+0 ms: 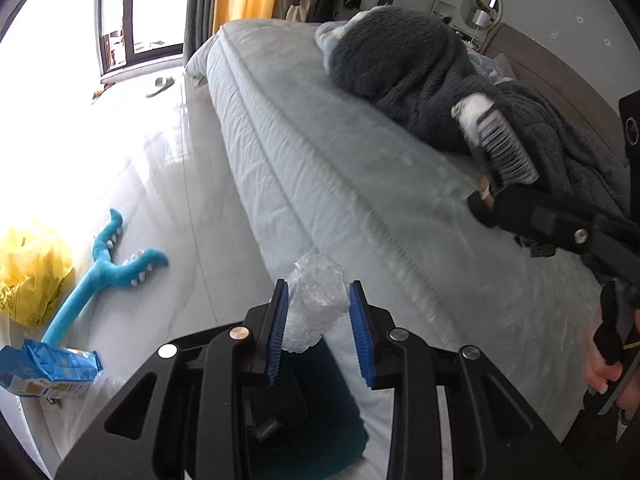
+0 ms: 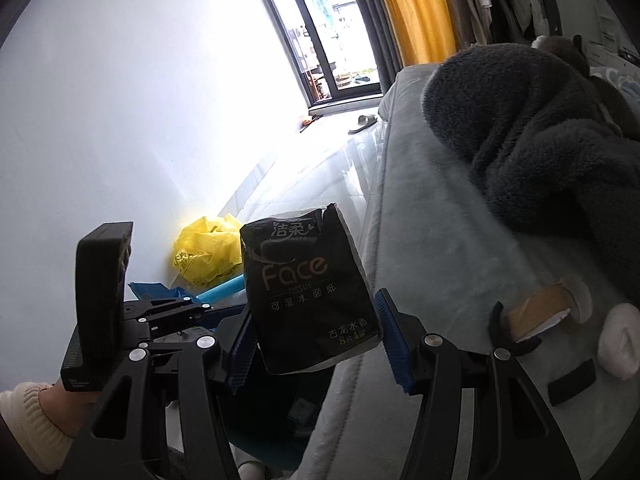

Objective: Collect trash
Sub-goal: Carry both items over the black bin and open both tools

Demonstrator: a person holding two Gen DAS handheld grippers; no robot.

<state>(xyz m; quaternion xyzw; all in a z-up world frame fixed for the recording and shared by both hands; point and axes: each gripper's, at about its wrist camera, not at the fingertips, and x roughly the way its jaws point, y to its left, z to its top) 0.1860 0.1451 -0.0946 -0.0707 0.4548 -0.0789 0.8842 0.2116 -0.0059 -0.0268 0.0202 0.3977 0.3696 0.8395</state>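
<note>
both tongs are loaded. left gripper (image 1: 319, 330) is clenched on a wad of clear crinkled plastic (image 1: 316, 304), the blue ribbed pads pinching its lower half while the top bulges free above them. right gripper (image 2: 316, 344) is clamped on a black tissue pack (image 2: 308, 296), held by its lower part, with the torn top standing proud of the pads.

handling, as a judgement: the plastic wad looks near weightless, springy and slick – likely to squirm out if the pinch eases, so a hold across the thickest part seems best. the tissue pack looks soft, light, squashable, its film wrapper glossy; a grip across the flat sides low on the body suits it.

both pieces hang in the air beside the mattress (image 1: 360, 184), above the pale glossy floor (image 1: 160, 184).

textures around: quilted grey-white mattress cover with a ribbed seam, dark fluffy blanket (image 1: 412, 80), a crumpled yellow bag (image 1: 32, 272) and a blue wrapper (image 1: 52, 368) by the wall – probable trash yet to gather.
</note>
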